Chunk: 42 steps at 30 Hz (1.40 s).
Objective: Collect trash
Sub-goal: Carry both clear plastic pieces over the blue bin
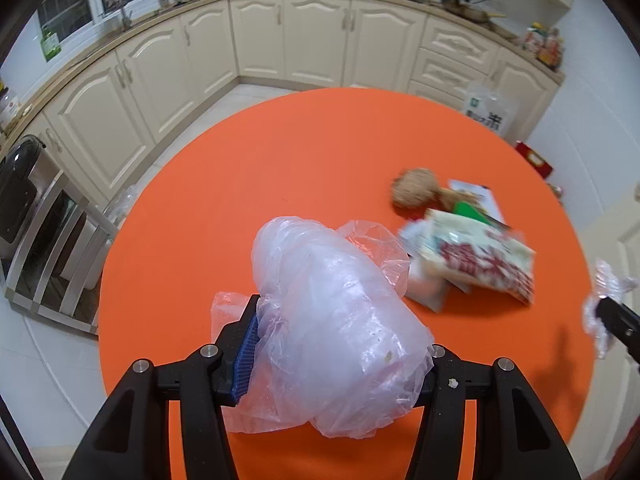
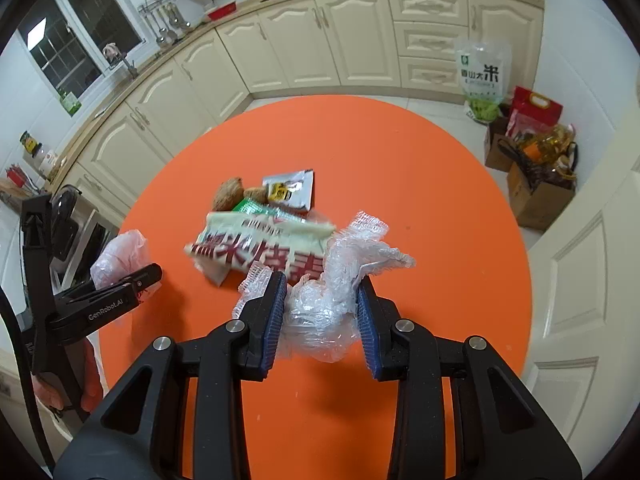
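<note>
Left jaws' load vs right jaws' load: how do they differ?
The plastic bag in the left gripper is smooth, milky and bulky; the crumpled clear wrap in the right gripper is crinkly, shiny and smaller. Both are thin plastic, clamped between the jaws above the orange table.

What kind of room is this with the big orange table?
It looks like a home kitchen. Cream cabinets run under a long countertop, cooking utensils hang by the window, and pans sit on the counter. The round orange table holds food wrappers.
</note>
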### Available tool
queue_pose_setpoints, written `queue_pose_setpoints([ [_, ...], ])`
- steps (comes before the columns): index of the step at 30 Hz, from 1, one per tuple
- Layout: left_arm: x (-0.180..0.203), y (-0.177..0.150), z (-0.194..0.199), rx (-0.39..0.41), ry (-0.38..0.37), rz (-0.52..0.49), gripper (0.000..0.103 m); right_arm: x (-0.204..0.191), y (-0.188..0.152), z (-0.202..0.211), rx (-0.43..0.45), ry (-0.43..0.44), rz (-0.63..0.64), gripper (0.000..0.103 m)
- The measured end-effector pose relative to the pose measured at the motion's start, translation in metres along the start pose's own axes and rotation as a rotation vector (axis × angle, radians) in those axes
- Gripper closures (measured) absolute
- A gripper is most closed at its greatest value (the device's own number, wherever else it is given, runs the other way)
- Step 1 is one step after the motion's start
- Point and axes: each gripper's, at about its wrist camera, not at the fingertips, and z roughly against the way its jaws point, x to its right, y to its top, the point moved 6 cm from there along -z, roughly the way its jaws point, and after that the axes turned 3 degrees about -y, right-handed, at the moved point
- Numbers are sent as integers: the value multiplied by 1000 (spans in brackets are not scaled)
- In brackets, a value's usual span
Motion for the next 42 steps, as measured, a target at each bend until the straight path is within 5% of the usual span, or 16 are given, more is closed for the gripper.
queue_pose_setpoints([
  [11, 66, -44, 64, 67, -103, -139, 52, 16, -40, 50, 52, -29, -43, 70],
  [23, 184, -92, 90, 52, -214, -359, 52, 110, -95, 111, 109, -131, -216, 70],
  [42, 373, -128, 4, -144, -316, -642, 51, 267, -172, 147, 78, -315, -464, 70],
])
